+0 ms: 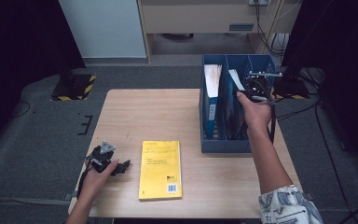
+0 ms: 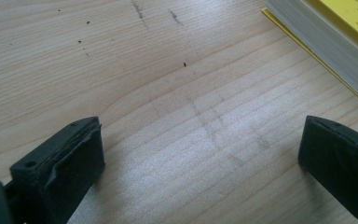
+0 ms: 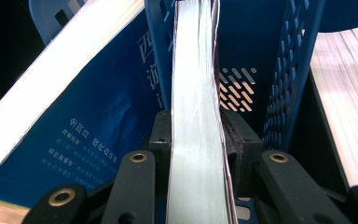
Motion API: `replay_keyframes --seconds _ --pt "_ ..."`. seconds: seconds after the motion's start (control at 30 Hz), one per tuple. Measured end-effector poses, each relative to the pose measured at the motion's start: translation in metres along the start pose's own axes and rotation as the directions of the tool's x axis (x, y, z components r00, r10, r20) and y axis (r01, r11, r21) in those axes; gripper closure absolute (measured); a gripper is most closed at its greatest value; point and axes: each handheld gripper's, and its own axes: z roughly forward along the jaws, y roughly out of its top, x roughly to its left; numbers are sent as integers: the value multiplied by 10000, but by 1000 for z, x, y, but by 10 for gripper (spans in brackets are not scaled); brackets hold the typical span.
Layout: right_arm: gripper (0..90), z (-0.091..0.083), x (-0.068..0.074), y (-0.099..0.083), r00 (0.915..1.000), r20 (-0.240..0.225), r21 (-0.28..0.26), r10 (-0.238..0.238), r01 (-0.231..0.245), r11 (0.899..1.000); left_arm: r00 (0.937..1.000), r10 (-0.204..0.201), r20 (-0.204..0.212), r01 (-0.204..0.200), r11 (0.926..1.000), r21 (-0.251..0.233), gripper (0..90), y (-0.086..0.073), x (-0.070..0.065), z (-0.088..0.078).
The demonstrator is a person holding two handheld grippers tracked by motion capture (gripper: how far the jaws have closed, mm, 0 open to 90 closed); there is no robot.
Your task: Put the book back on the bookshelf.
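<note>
A blue file holder [image 1: 223, 144] stands on the right of the wooden table [image 1: 144, 112]. My right gripper [image 1: 255, 89] reaches down into its middle compartment. There, in the right gripper view, a thin book [image 3: 196, 93] stands on edge with its white page edge toward the camera, and my right gripper [image 3: 196, 135] is shut on it, a pad on each cover. A yellow book [image 1: 161, 169] lies flat near the front of the table. Left of it my left gripper [image 1: 120, 166] rests low on the wood. Its jaws stand wide open [image 2: 200, 163] with bare table between them.
A blue-covered book [image 3: 98, 121] leans in the compartment beside the held one, also seen from above [image 1: 211, 93]. Another book's pages [image 3: 347, 93] show past the perforated divider [image 3: 284, 70]. The yellow book's corner [image 2: 335, 42] lies just ahead of the left gripper. Cables hang behind the holder.
</note>
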Motion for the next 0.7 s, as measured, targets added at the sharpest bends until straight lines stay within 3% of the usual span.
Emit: replay_keyframes --seconds 0.7 --pt "732 5 0 6 9994 341 -501 -7 24 9987 10000 7 -2 -7 10000 0 0 0 0 0"
